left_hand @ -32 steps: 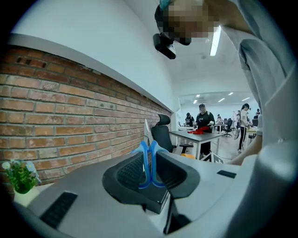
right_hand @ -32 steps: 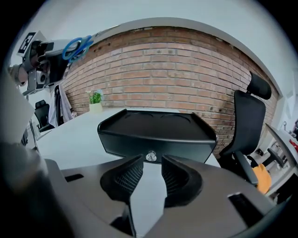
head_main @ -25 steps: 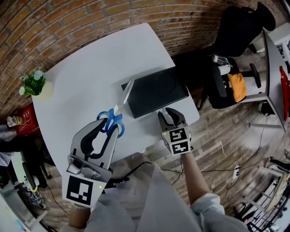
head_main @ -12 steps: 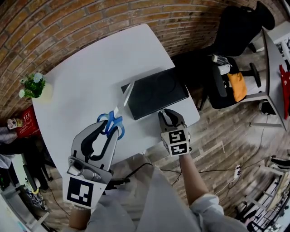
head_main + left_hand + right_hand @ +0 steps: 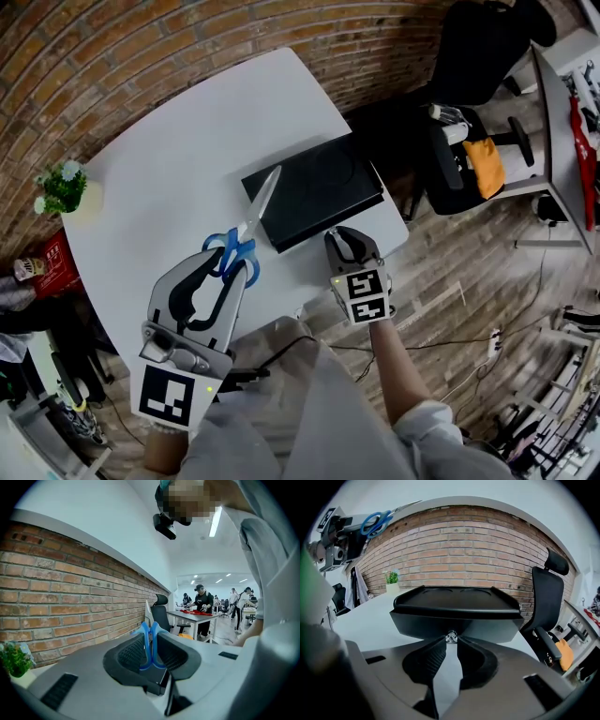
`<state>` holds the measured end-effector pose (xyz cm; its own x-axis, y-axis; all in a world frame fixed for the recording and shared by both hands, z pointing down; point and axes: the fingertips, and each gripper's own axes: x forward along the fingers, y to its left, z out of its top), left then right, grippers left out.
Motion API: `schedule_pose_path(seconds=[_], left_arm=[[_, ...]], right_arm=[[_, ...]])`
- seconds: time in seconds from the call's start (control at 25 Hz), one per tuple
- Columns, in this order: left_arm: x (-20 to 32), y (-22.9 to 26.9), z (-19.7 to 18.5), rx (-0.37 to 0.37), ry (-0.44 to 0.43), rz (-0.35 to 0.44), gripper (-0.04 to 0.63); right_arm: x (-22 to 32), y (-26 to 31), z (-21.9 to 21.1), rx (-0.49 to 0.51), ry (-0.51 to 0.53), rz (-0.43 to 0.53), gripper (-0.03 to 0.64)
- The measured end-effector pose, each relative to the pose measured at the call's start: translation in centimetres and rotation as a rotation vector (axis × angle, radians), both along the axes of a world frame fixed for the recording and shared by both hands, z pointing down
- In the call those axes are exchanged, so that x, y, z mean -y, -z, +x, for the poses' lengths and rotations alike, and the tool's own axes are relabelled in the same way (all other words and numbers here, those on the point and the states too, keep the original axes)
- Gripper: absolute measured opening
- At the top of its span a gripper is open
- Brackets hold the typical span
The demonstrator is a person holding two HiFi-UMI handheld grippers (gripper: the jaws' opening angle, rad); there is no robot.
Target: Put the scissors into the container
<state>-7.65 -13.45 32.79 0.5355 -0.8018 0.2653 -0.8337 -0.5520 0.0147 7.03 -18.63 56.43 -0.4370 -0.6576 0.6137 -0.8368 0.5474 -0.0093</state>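
Blue-handled scissors (image 5: 246, 226) in left gripper (image 5: 228, 266)

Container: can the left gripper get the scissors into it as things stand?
Probably not yet. The left gripper holds the scissors raised near the container, but its top looks closed and no opening shows; the right gripper is clamped on its front knob.

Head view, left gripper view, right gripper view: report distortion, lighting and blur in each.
Head view: fisheye bends the brick wall and the white table edge; even light, sharp. Left gripper view: dark vignette, bright ceiling strip light, mosaic patch up top; scissors sharp. Right gripper view: wall arches, vignette; black container crisp.
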Motion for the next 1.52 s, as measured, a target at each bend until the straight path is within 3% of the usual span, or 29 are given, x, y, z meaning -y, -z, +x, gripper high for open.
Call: schedule_pose_path(seconds=[0.48,0.8,1.52], left_arm=[[-0.1,0.1,0.1,-0.021,-0.087,0.01,0.104],[-0.2,-0.6,2.3,-0.024,-0.145,-0.005,0.104],[-0.6,-1.0,4.8,-0.016,-0.19,-0.012,0.104]], right_arm=[[-3.5,0.1,0.2,-0.026,-0.033,-0.016,0.092],[-5.8,-0.1,2.0,-0.032,-0.049,-0.024,0.092],[-9.5,-0.6,5.5,-0.03,-0.077,-0.048,0.092]])
